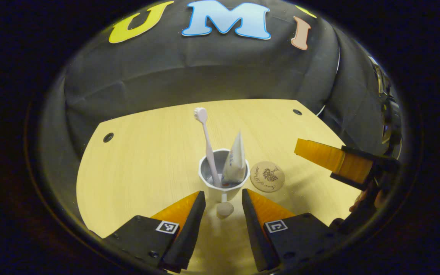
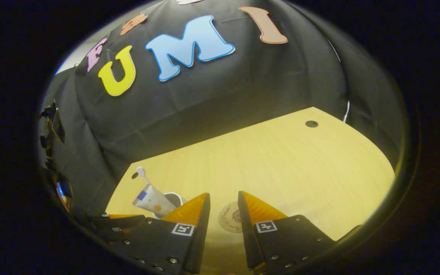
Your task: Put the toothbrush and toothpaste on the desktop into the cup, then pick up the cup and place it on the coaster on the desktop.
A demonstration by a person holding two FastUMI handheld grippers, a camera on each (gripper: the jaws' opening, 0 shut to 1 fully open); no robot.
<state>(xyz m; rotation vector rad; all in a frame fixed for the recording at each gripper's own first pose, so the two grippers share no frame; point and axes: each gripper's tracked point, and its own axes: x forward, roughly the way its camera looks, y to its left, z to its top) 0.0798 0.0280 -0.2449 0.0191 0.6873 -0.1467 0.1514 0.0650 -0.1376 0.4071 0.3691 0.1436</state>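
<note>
Left gripper view is looking down on the cup (image 1: 224, 179), white with a grey inside, standing on the desk (image 1: 147, 160) just ahead of the left hand-held gripper (image 1: 224, 200). Its fingers (image 1: 183, 208) are standing apart, open, with the cup's base between the tips; whether they are touching it I cannot tell. The toothbrush (image 1: 206, 143) is leaning in the cup, pale pink, head up. The toothpaste (image 1: 234, 160) is sitting in the cup beside it, a flat white tube, crimped end up. The coaster (image 1: 267, 176) is lying just beside the cup, round, tan, with a dark tree print, nothing on it. A small round beige thing (image 1: 225, 209) is lying between the fingers; unclear what. The right hand-held gripper (image 1: 330, 154) is showing farther off as an orange wedge on a black body.

Right gripper view is showing the right hand-held gripper's own fingers, orange wedges with black pads, spread open and holding nothing, and the coaster lying between the tips. The cup is sitting off to the side, partly hidden behind one finger, tube and brush leaning out. The desk is pale wood grain, rounded corners, dark holes (image 2: 311, 123) near the edge.
</note>
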